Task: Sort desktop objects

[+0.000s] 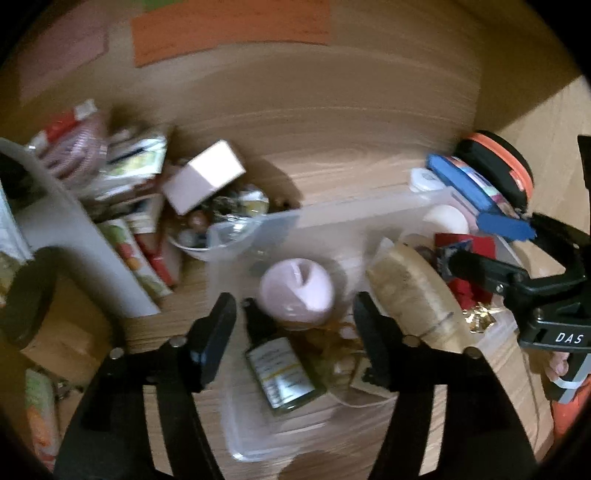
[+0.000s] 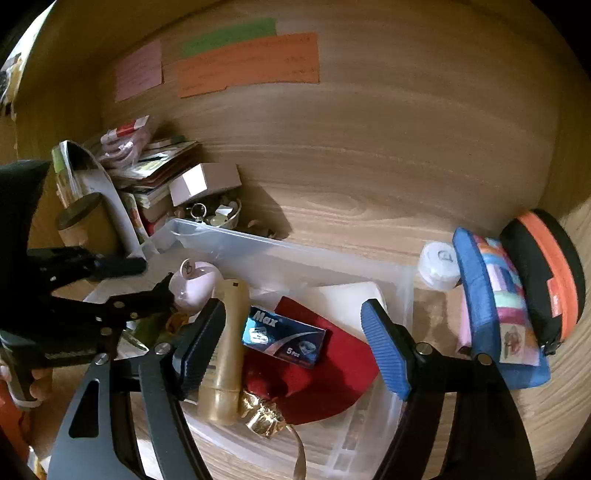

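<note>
**A:** Take the clear plastic bin (image 2: 295, 258) as the landmark. How many of each thing lie inside it?

**B:** One small dark bottle with a pale label (image 1: 279, 373), one round pink container (image 1: 297, 291), one gold tube (image 2: 229, 347), one blue box marked "Max" (image 2: 284, 338), one red cloth (image 2: 332, 373), one crumpled gold foil piece (image 2: 264, 415) and one white rounded object (image 1: 445, 219) at the bin's far side.

**A:** And outside the bin?

**B:** To its right: one white round tub (image 2: 439, 266), one blue patterned pouch (image 2: 495, 314) and one black-and-orange case (image 2: 546, 273), side by side. Behind its left corner: one small bowl of trinkets (image 2: 218, 218), one pale pink box (image 2: 205, 182) and a stack of booklets (image 2: 162, 166). On the wooden wall beyond: three paper notes, one pink (image 2: 138, 70), one green (image 2: 229, 35), one orange (image 2: 247, 62).

**A:** The grippers?

**B:** Two. The left gripper (image 1: 295, 332) hangs over the bin's left part, fingers well apart; the bottle lies between them, untouched by the pads. The right gripper (image 2: 295, 339) hangs over the bin's middle, fingers likewise apart above the "Max" box, gripping nothing.

**A:** What is hard to read?

**B:** The left view is motion-blurred, so the bottle's label is illegible. The amber clutter beside the bottle is possibly cellophane. The booklets cannot be counted. The near bin rim is cut off behind the gripper arms.
</note>
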### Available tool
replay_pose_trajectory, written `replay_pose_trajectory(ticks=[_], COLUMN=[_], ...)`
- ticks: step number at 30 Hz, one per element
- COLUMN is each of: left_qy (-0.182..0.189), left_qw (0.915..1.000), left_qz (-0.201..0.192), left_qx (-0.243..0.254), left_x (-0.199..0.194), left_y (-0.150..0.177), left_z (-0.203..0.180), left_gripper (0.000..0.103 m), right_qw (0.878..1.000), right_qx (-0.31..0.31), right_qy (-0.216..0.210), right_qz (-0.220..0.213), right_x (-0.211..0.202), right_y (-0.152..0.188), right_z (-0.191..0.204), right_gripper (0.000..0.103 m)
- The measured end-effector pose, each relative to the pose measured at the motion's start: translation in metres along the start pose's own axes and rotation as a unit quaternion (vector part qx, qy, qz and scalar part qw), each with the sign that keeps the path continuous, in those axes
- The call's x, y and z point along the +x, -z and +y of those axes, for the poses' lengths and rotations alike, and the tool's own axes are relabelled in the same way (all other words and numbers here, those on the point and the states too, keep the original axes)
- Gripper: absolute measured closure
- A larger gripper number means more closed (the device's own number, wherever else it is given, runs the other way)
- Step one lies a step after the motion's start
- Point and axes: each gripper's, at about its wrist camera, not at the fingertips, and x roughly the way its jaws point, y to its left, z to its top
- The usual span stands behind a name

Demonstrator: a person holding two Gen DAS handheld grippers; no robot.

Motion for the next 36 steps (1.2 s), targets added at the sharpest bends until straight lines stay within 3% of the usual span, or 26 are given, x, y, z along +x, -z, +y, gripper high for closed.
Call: replay_pose_trajectory(ticks=[8, 10, 18, 22, 28, 32, 36], left_qy=[-0.042, -0.047, -0.06, -0.067, -0.076, -0.045, -0.06], left_qw=[0.999, 0.9987, 0.9966, 0.9946, 0.9916, 0.9931, 0.9907], left_qz=[-0.012, -0.018, -0.055, -0.079, -0.105, -0.106, -0.118], left_qx=[0.001, 0.003, 0.009, 0.005, -0.009, -0.02, -0.031], left_x=[-0.034, -0.044, -0.086, -0.106, -0.13, -0.14, -0.147], left_y=[0.006, 0.007, 0.016, 0.023, 0.035, 0.043, 0.049], left_z=[0.002, 0.001, -0.009, -0.016, -0.026, -0.035, -0.041], left_gripper=[0.01, 0.01, 0.006, 0.006, 0.003, 0.003, 0.003], right_qw=[1.0, 1.0, 0.999, 0.999, 0.998, 0.996, 0.994], right_qx=[0.004, 0.003, 0.003, 0.009, 0.019, 0.017, 0.027], right_qy=[-0.018, -0.02, -0.012, 0.002, 0.021, 0.04, 0.051], right_qz=[0.013, 0.007, -0.034, -0.045, -0.055, -0.074, -0.093], right_x=[-0.006, -0.016, -0.066, -0.079, -0.1, -0.119, -0.137], right_y=[-0.003, -0.004, 0.003, 0.012, 0.029, 0.04, 0.049], right_z=[0.006, 0.011, 0.023, 0.025, 0.025, 0.028, 0.029], right_gripper=[0.028, 0.019, 0.016, 0.007, 0.006, 0.004, 0.0])
